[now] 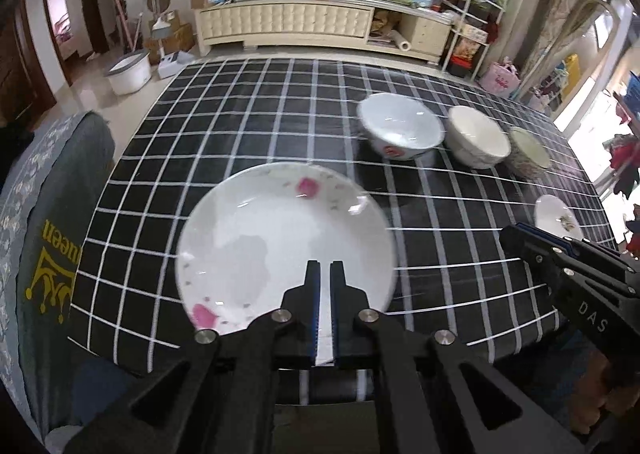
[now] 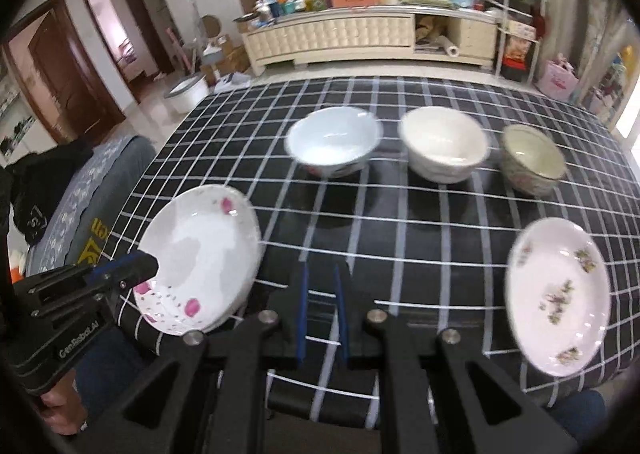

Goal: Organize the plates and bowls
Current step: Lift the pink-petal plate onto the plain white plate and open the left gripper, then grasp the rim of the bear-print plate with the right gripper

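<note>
A white plate with pink flowers (image 1: pixel 280 238) (image 2: pixel 200 258) lies on the black checked tablecloth (image 1: pixel 280 114) at the near left. My left gripper (image 1: pixel 325 266) is shut on its near rim; it shows from the side in the right wrist view (image 2: pixel 150 264). My right gripper (image 2: pixel 322 274) is nearly shut and empty, low over the cloth's near edge; it also shows in the left wrist view (image 1: pixel 516 232). A plate with green flowers (image 2: pixel 560 294) (image 1: pixel 558 216) lies at the near right. Three bowls stand in a row further back: white-blue (image 2: pixel 334 140) (image 1: pixel 400 126), cream (image 2: pixel 444 142) (image 1: pixel 478 136), patterned greenish (image 2: pixel 532 156) (image 1: pixel 530 150).
A grey-covered seat with a gold crown print (image 1: pixel 52 254) stands left of the table. Beyond the table's far edge are a cluttered cream cabinet (image 1: pixel 288 22), a white bucket (image 1: pixel 130 72) on the floor and a shelf rack (image 1: pixel 472 26).
</note>
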A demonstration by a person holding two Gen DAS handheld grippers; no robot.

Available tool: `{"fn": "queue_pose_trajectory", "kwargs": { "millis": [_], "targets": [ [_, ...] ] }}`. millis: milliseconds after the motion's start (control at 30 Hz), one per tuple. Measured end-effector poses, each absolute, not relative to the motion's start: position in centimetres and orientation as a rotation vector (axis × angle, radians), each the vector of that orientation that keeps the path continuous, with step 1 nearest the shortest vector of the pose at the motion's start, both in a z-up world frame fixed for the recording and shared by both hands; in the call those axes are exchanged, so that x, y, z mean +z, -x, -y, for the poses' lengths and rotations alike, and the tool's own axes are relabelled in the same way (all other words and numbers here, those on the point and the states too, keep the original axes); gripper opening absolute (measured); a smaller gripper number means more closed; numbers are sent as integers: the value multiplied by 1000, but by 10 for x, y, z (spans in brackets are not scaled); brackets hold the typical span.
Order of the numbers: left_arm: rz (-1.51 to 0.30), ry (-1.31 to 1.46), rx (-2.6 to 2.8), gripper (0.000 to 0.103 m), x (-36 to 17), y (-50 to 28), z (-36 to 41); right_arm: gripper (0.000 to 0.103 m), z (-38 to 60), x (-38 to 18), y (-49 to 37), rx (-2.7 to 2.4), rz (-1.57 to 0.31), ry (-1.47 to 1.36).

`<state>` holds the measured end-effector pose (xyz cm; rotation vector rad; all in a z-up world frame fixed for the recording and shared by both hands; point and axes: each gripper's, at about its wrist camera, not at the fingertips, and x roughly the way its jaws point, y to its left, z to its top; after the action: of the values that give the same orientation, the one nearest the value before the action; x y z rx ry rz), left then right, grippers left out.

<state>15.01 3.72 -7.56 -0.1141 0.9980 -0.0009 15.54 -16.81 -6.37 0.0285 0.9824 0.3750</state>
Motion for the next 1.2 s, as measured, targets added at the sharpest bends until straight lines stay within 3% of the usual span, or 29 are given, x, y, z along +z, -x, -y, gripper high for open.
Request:
{"fn": "queue_pose_trajectory", "kwargs": {
  "millis": [67,200,367,667,833,1133,1200],
  "targets": [
    [-987,97,-17,11,-68,-150,-20,19,185,-61,-155,348,-976,-35],
    [-974,65,-59,15,-58,-153,14,37,222,-58,-153,281,-974,-49],
    [-974,6,-112,27,-50,-161,64,38,266,-54,-151,207,-956,-63],
    [-1010,-79,-188,27,-56,-181,151,38,339,-54,-149,97,-950,-115],
    [-1037,-76,-221,27,-64,-196,182,58,377,-60,-150,35,-953,-145],
    [-1053,-121,-270,27,-83,-211,228,59,426,-90,-159,-25,-1014,-184],
    [-1078,-126,-280,32,-95,-216,236,59,432,-98,-163,-25,-1034,-187]
  ]
}}
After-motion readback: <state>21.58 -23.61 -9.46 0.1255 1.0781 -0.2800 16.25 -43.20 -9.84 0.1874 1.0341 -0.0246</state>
